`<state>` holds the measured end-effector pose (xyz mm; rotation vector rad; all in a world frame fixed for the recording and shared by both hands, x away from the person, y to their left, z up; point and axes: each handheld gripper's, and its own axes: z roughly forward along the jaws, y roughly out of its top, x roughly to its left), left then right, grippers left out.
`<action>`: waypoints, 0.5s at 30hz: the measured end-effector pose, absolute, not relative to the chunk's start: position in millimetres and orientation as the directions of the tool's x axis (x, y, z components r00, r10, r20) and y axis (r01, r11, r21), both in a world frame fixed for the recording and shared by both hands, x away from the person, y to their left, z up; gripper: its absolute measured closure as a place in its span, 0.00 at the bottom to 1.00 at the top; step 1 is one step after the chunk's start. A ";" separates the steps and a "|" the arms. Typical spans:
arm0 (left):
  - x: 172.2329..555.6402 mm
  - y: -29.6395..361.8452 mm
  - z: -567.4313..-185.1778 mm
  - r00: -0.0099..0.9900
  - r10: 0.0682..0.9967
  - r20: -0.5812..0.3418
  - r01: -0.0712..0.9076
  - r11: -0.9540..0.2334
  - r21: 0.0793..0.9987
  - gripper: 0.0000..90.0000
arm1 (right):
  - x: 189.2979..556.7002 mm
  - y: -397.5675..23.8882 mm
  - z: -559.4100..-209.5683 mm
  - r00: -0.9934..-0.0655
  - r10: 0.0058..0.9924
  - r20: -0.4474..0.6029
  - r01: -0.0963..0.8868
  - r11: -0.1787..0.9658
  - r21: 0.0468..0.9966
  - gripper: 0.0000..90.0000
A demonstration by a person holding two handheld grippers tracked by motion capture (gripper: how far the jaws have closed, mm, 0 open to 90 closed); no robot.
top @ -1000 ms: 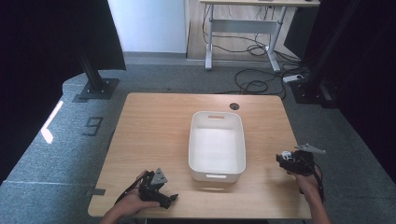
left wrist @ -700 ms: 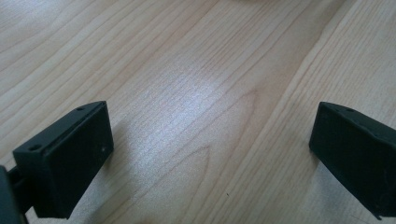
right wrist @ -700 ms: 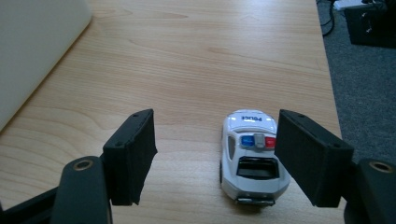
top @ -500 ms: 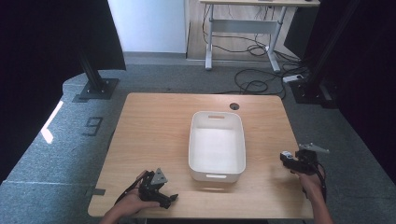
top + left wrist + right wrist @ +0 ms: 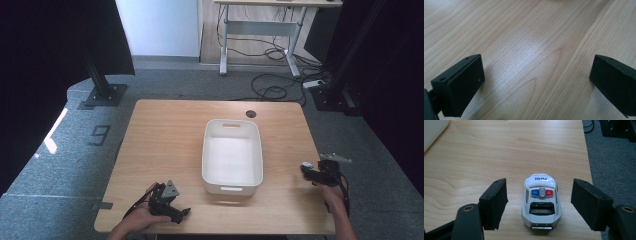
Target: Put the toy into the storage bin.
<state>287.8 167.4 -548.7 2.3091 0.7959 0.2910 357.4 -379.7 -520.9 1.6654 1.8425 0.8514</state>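
Observation:
A white toy police car (image 5: 541,200) with a blue and red light bar stands on the wooden table (image 5: 170,145), near its right edge. My right gripper (image 5: 540,192) is open, its jaws on either side of the car without touching it. In the high view this gripper (image 5: 306,169) lies at the table's right side, held by a hand. My left gripper (image 5: 536,72) is open low over bare wood, with nothing between its jaws. In the high view the left gripper (image 5: 181,212) rests near the front left edge.
A white rectangular bin (image 5: 206,160) stands empty in the table's middle, between the two hands. The table's right edge (image 5: 587,170) runs just beside the car, with grey carpet (image 5: 614,170) beyond. A round cable hole (image 5: 251,114) sits at the far side.
The right gripper has drifted slightly toward the table's right edge. The left hand and the bin have stayed put.

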 end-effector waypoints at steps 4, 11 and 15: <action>287.7 167.4 -548.7 0.789 0.615 -0.006 0.465 -0.591 0.659 0.00 | 360.2 -379.2 -525.1 -0.114 0.993 0.021 0.679 0.062 0.731 0.32; 287.8 167.4 -548.7 0.789 0.614 -0.007 0.465 -0.590 0.660 0.00 | 367.6 -381.8 -531.1 -0.094 0.995 0.013 0.692 0.056 0.720 0.32; 287.7 167.3 -548.6 0.789 0.615 -0.006 0.466 -0.591 0.659 0.00 | 370.8 -381.1 -533.7 -0.090 0.996 0.013 0.700 0.054 0.712 0.32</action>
